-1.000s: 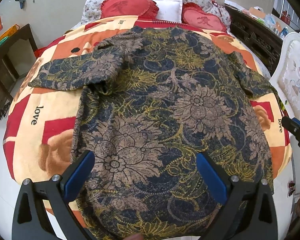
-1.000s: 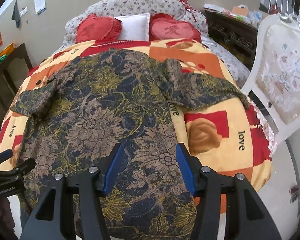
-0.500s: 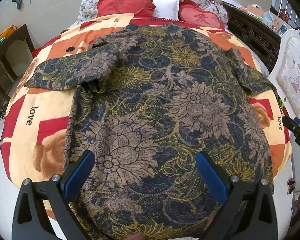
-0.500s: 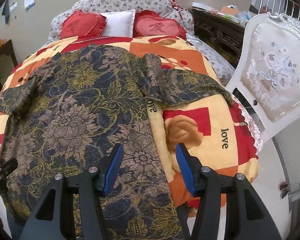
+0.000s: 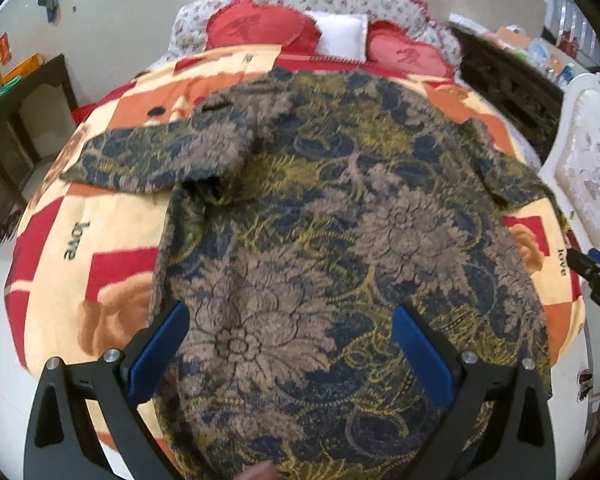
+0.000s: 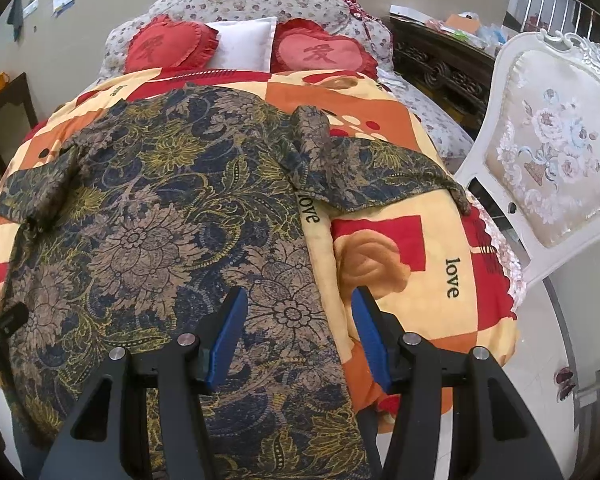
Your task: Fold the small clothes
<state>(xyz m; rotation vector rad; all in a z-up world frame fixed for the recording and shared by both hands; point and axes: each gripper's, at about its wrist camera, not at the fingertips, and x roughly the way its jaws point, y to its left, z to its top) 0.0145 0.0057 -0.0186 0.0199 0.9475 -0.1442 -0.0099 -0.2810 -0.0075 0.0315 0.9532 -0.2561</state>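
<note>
We see shirt [image 5: 332,240] flat on blanket [image 5: 112,216]; left gripper [image 5: 292,344] and right gripper [image 6: 296,324] spread, lower frame, bare blanket right.

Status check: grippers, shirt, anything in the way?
Left gripper open, empty, above the hem. Right gripper open, over the shirt's right edge. Floral shirt spread flat on the blanket, sleeves out, unfolded. Nothing on the shirt.
</note>
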